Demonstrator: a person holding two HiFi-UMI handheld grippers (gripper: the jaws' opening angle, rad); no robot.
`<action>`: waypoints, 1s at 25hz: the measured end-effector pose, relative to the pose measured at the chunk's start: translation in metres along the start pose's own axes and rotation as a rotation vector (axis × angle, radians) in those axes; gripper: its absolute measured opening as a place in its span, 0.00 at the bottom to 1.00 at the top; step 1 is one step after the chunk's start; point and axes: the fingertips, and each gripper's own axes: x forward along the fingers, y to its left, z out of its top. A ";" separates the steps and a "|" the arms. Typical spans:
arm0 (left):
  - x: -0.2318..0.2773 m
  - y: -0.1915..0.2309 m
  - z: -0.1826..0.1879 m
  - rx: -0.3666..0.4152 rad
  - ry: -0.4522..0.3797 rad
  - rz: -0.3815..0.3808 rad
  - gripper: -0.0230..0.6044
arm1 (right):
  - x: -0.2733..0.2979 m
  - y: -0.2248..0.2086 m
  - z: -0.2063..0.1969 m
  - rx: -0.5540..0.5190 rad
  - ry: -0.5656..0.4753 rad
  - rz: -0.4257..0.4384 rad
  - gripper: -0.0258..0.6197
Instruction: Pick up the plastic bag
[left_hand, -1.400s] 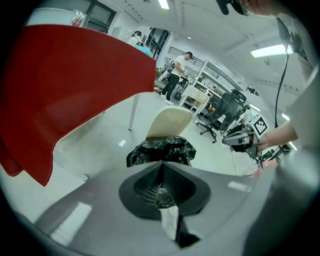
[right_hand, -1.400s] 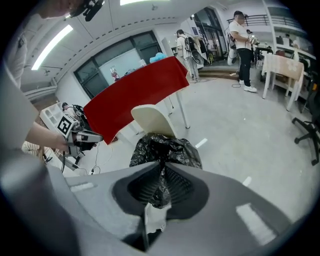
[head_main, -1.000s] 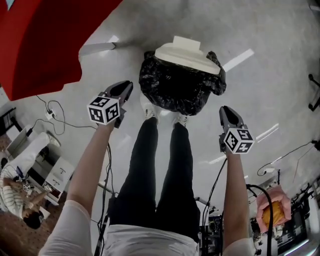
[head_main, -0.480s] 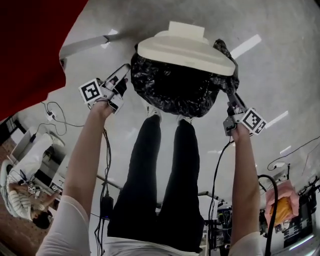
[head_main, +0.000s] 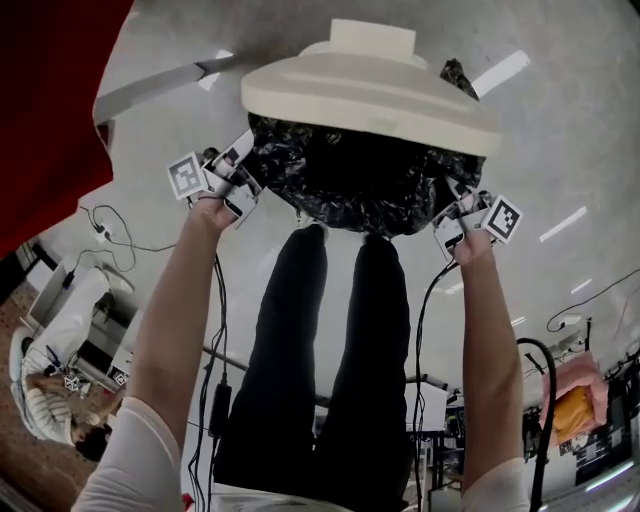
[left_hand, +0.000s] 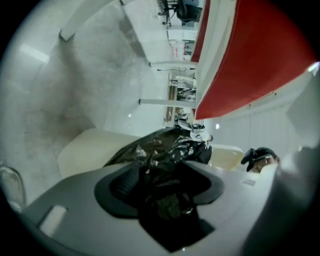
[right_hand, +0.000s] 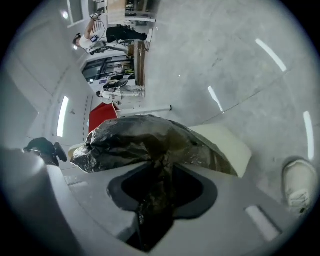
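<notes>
The black plastic bag (head_main: 350, 185) sits in a cream bin (head_main: 370, 85) on the grey floor (head_main: 560, 130), just in front of the person's dark-trousered legs (head_main: 330, 380). Its crinkled film bulges out below the bin's broad cream top. The left gripper (head_main: 243, 170) is at the bag's left edge and the right gripper (head_main: 448, 215) at its right edge, each with its jaws pointed in toward the film and its marker cube turned outward. In the left gripper view the jaws stand wide apart, having just been opening, and a crumpled mass of the black film lies in the gap between them, with the cream bin beyond it. In the right gripper view the jaws are also parted, somewhat less widely, and have likewise just been opening. A twisted fold of the bag runs down between them. The gap there is dark, so whether the pads already touch the film is hard to say, but neither gripper looks clamped on it. A large red panel (head_main: 50, 100) fills the upper left of the head view, and loose cables (head_main: 110, 230) lie on the floor below it. A white shoe (right_hand: 297, 182) shows at the right edge of the right gripper view.
</notes>
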 end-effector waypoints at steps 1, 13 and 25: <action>0.002 0.001 -0.005 -0.006 0.012 -0.005 0.39 | 0.005 0.004 -0.004 -0.001 0.001 0.014 0.19; -0.028 -0.015 -0.005 0.057 -0.053 0.034 0.04 | -0.005 0.037 -0.010 -0.007 -0.020 0.069 0.04; -0.073 -0.075 -0.032 0.212 -0.034 0.159 0.04 | -0.050 0.114 -0.039 -0.166 0.011 0.007 0.04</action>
